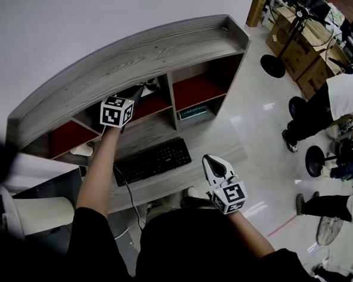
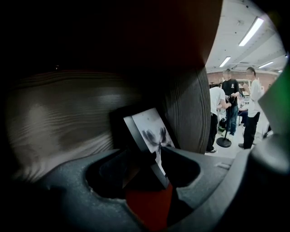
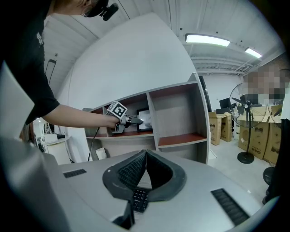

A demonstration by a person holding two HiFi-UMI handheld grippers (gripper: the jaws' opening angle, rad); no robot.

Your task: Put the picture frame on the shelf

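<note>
Seating the picture frame (image 2: 152, 131) in the shelf (image 1: 159, 49) compartment, left gripper (image 2: 151, 153) pinching its lower edge, right gripper (image 3: 146, 154) pressed together, empty; next: release once steady.

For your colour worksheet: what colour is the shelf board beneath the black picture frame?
Red shelf board, best in the right gripper view.

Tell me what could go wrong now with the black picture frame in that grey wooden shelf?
The black picture frame stands tilted between the jaws of the left gripper, close to the grey wooden divider; let go, it may well topple or slide on the red shelf board. Backing out of that tight compartment, the left gripper could also knock it over.
</note>
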